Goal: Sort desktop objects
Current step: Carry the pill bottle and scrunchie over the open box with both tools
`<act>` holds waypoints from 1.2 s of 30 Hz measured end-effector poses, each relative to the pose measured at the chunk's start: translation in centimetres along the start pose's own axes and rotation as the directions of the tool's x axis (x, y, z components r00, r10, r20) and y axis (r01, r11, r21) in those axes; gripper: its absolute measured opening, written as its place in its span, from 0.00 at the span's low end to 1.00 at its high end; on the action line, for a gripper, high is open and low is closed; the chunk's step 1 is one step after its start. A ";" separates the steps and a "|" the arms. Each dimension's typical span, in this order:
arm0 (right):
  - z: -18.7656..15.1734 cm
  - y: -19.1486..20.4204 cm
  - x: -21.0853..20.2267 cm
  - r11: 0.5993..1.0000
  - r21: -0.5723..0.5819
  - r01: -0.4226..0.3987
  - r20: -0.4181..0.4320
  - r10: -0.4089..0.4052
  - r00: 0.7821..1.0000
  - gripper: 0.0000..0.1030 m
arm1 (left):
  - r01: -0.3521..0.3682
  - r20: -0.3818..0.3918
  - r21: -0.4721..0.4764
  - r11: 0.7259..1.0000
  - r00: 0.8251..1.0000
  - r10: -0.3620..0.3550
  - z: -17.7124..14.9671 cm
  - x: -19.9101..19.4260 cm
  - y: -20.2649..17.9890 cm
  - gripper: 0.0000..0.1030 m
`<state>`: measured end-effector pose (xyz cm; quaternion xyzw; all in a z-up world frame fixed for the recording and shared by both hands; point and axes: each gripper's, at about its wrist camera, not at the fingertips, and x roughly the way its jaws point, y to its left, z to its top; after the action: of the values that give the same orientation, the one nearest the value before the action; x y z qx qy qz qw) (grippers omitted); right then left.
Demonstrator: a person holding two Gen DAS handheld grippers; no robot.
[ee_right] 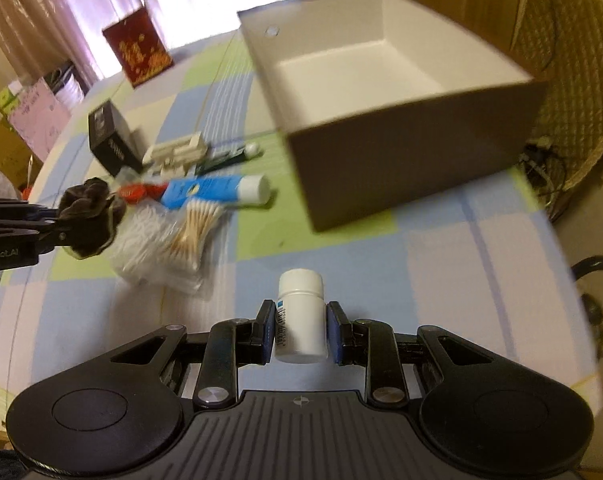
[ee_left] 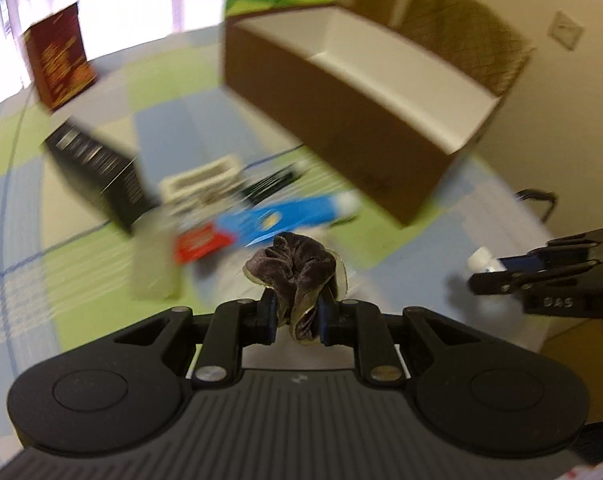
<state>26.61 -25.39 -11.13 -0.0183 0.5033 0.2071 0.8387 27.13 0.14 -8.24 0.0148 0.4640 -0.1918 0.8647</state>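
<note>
My left gripper (ee_left: 297, 318) is shut on a dark brown velvet scrunchie (ee_left: 297, 276), held above the checked tablecloth. From the right wrist view the same scrunchie (ee_right: 91, 216) hangs at the left edge. My right gripper (ee_right: 300, 332) is shut on a small white pill bottle (ee_right: 301, 316), cap pointing forward. That bottle (ee_left: 481, 261) and the right gripper (ee_left: 493, 276) show at the right edge of the left wrist view. A brown open box (ee_right: 401, 152) with a white, bare inside stands ahead, seen also as the brown box (ee_left: 341, 128).
On the cloth lie a blue tube (ee_right: 217, 192), a bag of cotton swabs (ee_right: 169, 236), a red packet (ee_right: 141, 192), a white plastic piece (ee_right: 177, 150), a black carton (ee_right: 111, 140) and an upright dark red box (ee_right: 137, 48). A woven chair (ee_right: 573, 80) stands behind the table.
</note>
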 end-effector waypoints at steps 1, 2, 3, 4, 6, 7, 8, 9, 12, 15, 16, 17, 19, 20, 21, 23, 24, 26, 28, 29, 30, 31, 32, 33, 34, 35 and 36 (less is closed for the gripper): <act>0.3 -0.5 -0.7 1.000 0.005 -0.002 0.013 0.002 1.000 0.23 | 0.013 0.012 0.008 1.000 1.000 -0.013 0.6 -0.1 -0.8 0.15; 0.6 -1.0 -1.5 1.000 0.007 -0.003 0.030 0.003 1.000 0.23 | 0.022 0.024 0.013 1.000 0.999 -0.023 1.1 -0.1 -1.6 0.15; 1.0 -1.6 -2.2 1.000 0.006 -0.001 0.049 0.001 0.999 0.23 | 0.032 0.035 0.019 0.999 0.999 -0.032 1.6 -0.2 -2.3 0.15; 1.4 -2.1 -2.9 1.000 0.006 0.001 0.070 -0.001 0.998 0.23 | 0.043 0.047 0.020 0.999 0.998 -0.044 2.2 -0.2 -3.1 0.15; 2.3 -3.0 -4.0 1.000 0.006 0.003 0.109 -0.004 0.994 0.23 | 0.066 0.070 0.023 0.998 0.995 -0.067 3.4 -0.2 -4.4 0.15; 2.8 -3.5 -4.5 1.000 0.002 0.005 0.129 -0.005 0.992 0.23 | 0.072 0.084 0.027 0.997 0.994 -0.074 4.0 -0.1 -5.0 0.15; 3.4 -3.8 -4.9 1.000 -0.002 0.006 0.149 -0.005 0.989 0.23 | 0.075 0.096 0.033 0.997 0.992 -0.078 4.6 0.0 -5.7 0.15; 3.8 -4.4 -5.3 1.000 -0.005 0.002 0.165 -0.001 0.986 0.23 | 0.077 0.107 0.038 0.996 0.991 -0.081 5.3 0.1 -6.3 0.15; 5.7 -5.7 -5.8 1.000 -0.019 -0.020 0.208 0.023 0.978 0.23 | 0.090 0.130 0.037 0.995 0.987 -0.094 7.1 0.7 -7.7 0.15; 7.6 -6.7 -6.1 0.998 -0.054 -0.038 0.252 0.050 0.966 0.23 | 0.096 0.149 0.034 0.995 0.984 -0.101 8.7 1.8 -9.0 0.15; 8.4 -6.9 -6.0 0.997 -0.067 -0.043 0.263 0.059 0.963 0.23 | 0.094 0.151 0.031 0.995 0.984 -0.098 9.3 2.2 -9.5 0.15; 9.1 -7.2 -5.9 0.995 -0.082 -0.048 0.277 0.069 0.958 0.23 | 0.095 0.154 0.028 0.995 0.983 -0.098 9.9 2.7 -9.9 0.15; 10.3 -7.9 -5.4 0.992 -0.109 -0.064 0.298 0.094 0.950 0.23 | 0.094 0.156 0.022 0.995 0.983 -0.097 11.0 3.6 -10.8 0.15; 11.0 -8.2 -5.0 0.990 -0.120 -0.069 0.301 0.102 0.948 0.23 | 0.092 0.160 0.022 0.996 0.983 -0.094 11.4 3.9 -11.1 0.15; 11.7 -8.8 -4.6 0.988 -0.134 -0.075 0.305 0.113 0.946 0.23 | 0.085 0.163 0.020 0.996 0.983 -0.087 11.9 4.4 -11.5 0.15; 12.7 -9.5 -3.5 0.984 -0.164 -0.070 0.302 0.117 0.946 0.23 | 0.075 0.164 0.007 0.997 0.984 -0.075 12.7 5.3 -11.8 0.15; 13.2 -9.9 -2.8 0.982 -0.178 -0.067 0.293 0.118 0.949 0.23 | 0.072 0.160 -0.003 0.997 0.985 -0.071 13.1 5.8 -11.9 0.15; 14.1 -10.7 -1.3 0.977 -0.205 -0.062 0.264 0.116 0.958 0.23 | 0.058 0.153 -0.017 0.998 0.987 -0.055 13.7 7.0 -12.1 0.15; 14.9 -11.4 0.4 0.974 -0.221 -0.056 0.207 0.103 0.973 0.23 | 0.052 0.127 -0.030 0.998 0.991 -0.048 14.4 8.6 -12.3 0.15; 15.3 -11.8 1.3 0.972 -0.228 -0.059 0.184 0.103 0.978 0.23 | 0.050 0.110 -0.036 0.998 0.993 -0.045 14.6 9.4 -12.4 0.15; 15.7 -12.2 2.0 0.969 -0.237 -0.065 0.160 0.105 0.982 0.23 | 0.048 0.095 -0.042 0.998 0.995 -0.043 14.8 10.2 -12.5 0.15; 16.0 -12.5 2.9 0.966 -0.248 -0.071 0.128 0.105 0.986 0.23 | 0.042 0.075 -0.049 0.998 0.996 -0.038 15.0 11.0 -12.5 0.15; 16.3 -12.8 3.7 0.965 -0.253 -0.074 0.102 0.102 0.989 0.23 | 0.036 0.055 -0.050 0.998 0.998 -0.034 15.2 11.8 -12.6 0.15; 16.6 -13.0 4.6 0.962 -0.261 -0.080 0.074 0.103 0.992 0.23 | 0.033 0.041 -0.052 0.998 0.999 -0.031 15.4 12.5 -12.7 0.15; 16.9 -13.2 5.4 0.959 -0.270 -0.092 0.039 0.106 0.994 0.23 | 0.028 0.026 -0.054 0.998 0.999 -0.026 15.6 13.2 -12.7 0.15; 17.3 -13.4 6.2 0.957 -0.273 -0.095 0.013 0.102 0.995 0.23 | 0.020 0.007 -0.053 0.998 1.000 -0.020 15.8 13.9 -12.8 0.15; 17.6 -13.5 6.8 0.956 -0.279 -0.096 -0.013 0.096 0.995 0.23 | 0.017 -0.009 -0.051 0.999 1.000 -0.018 16.0 14.5 -12.8 0.15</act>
<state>49.05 -31.29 -10.66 -0.1119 0.4692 0.3163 0.8169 42.70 -19.62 -8.92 -0.0105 0.4730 -0.1872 0.8609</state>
